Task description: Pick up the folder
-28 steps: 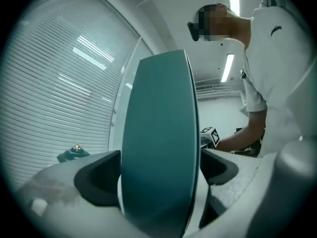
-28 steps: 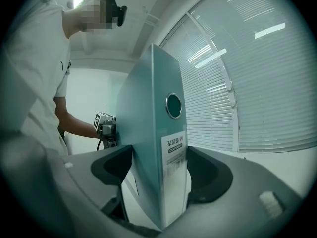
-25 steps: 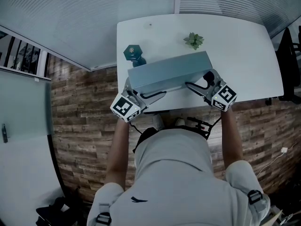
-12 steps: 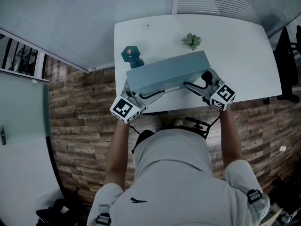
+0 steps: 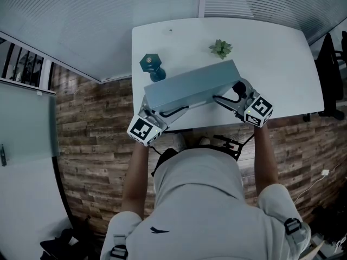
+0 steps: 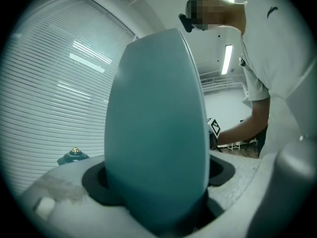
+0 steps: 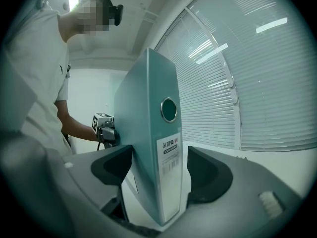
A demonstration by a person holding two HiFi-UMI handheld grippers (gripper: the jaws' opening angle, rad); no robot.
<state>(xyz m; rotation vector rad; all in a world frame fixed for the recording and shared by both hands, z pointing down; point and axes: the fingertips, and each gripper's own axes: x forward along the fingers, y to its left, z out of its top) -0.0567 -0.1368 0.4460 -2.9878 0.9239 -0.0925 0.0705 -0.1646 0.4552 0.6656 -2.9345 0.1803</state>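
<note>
Two hand-held units are engaged on one blue-grey lever-arch folder, one per end. The folder stands on its long edge, slightly tilted, over the near half of the white table. It runs left to right in front of the person. Whether its lower edge is clear of the tabletop: cannot tell.

Pos. 1, left gripper: on the folder's left end (the opening side, opposite the spine). Its jaws have just been closing. The folder end sits deep btw. them and fills the gap pad to pad, so the unit grips it at a wide spread.

Pos. 2, right gripper: on the spine end. In the right gripper view the spine faces the camera, upright, w/ the finger hole above and the white label below. One pad lies flat on the cover; the other is close up at the spine's far edge. Spread: medium-wide, folder clamped.

Other items on the table:
- teal hex dumbbell, just behind the folder's left end; contact cannot be told.
- small green plant, farther back, apart from the folder.

Surroundings: slatted blinds beyond the table, wood-plank floor beside it.
</note>
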